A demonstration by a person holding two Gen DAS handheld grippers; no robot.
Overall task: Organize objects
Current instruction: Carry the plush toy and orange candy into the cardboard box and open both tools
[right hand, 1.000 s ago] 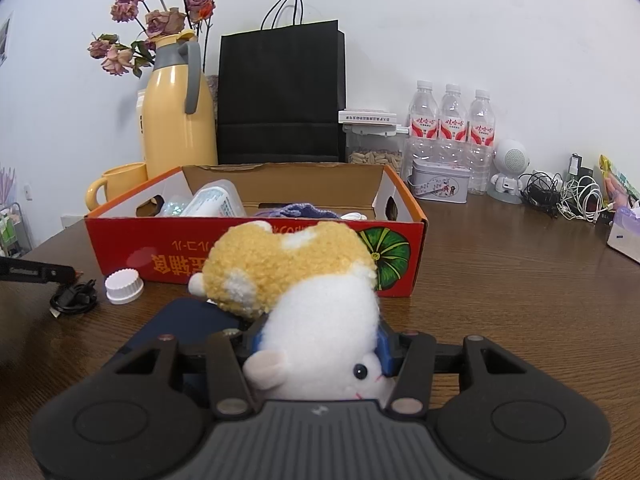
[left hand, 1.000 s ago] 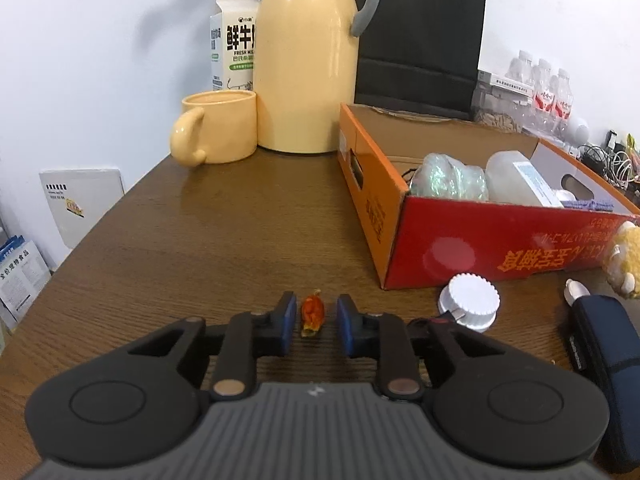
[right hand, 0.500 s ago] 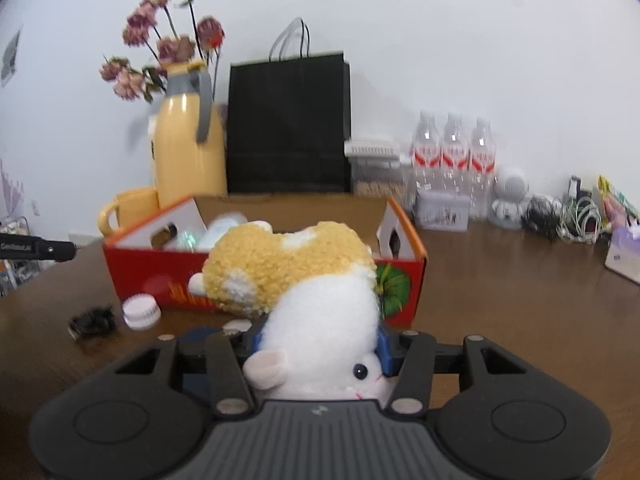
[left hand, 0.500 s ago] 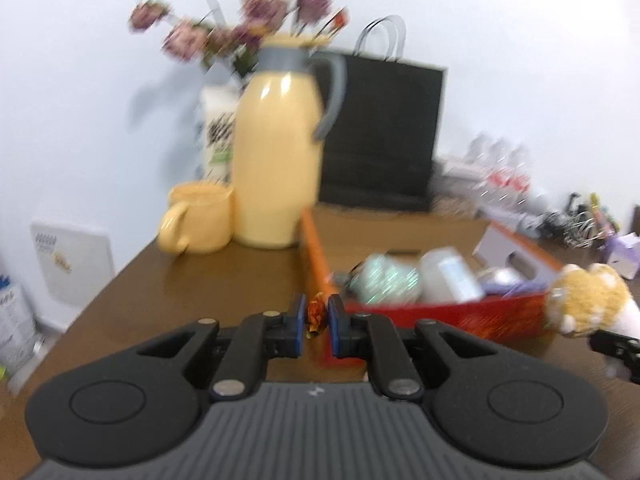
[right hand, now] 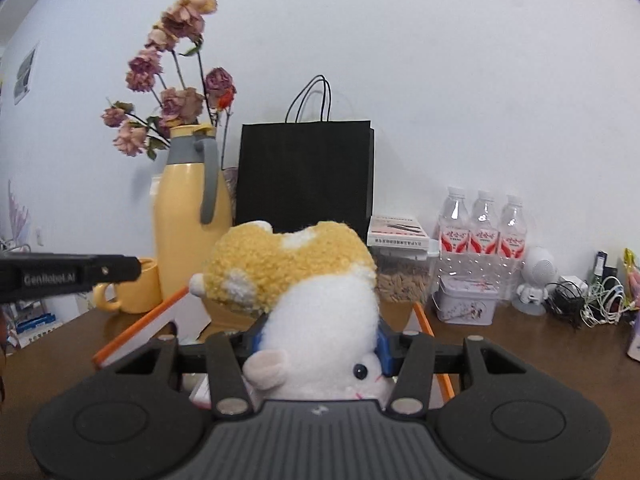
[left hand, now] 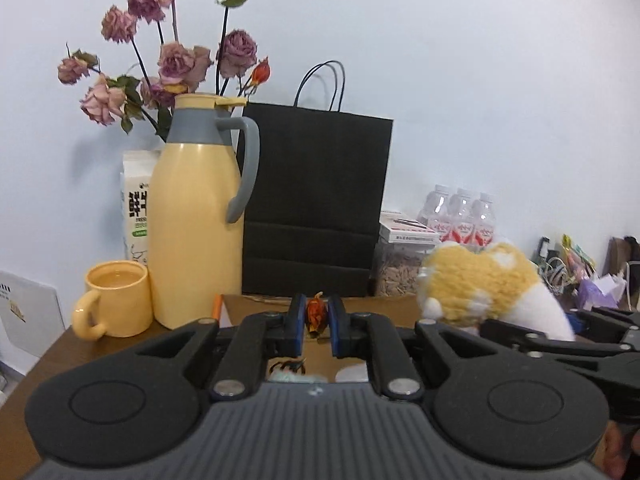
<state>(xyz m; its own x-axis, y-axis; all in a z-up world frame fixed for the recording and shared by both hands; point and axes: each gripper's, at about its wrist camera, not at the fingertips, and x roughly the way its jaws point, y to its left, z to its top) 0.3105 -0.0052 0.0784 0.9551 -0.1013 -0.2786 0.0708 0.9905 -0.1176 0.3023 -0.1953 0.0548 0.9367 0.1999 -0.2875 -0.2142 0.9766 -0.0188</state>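
Here a brown wooden table (right hand: 520,344) meets a white wall. The left gripper (left hand: 316,322) pinches a small red-orange dried bud (left hand: 315,312); the right gripper (right hand: 320,340) clamps a plush hamster (right hand: 304,296). Beyond both fingertips, the cardboard box (right hand: 140,332) is mostly hidden.

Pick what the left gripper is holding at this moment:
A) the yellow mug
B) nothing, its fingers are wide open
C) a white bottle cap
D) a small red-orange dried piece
D: in the left wrist view the left gripper has its blue pads nearly together, pinching a small red-orange dried piece, while the yellow mug stands untouched on the table beside the flask.
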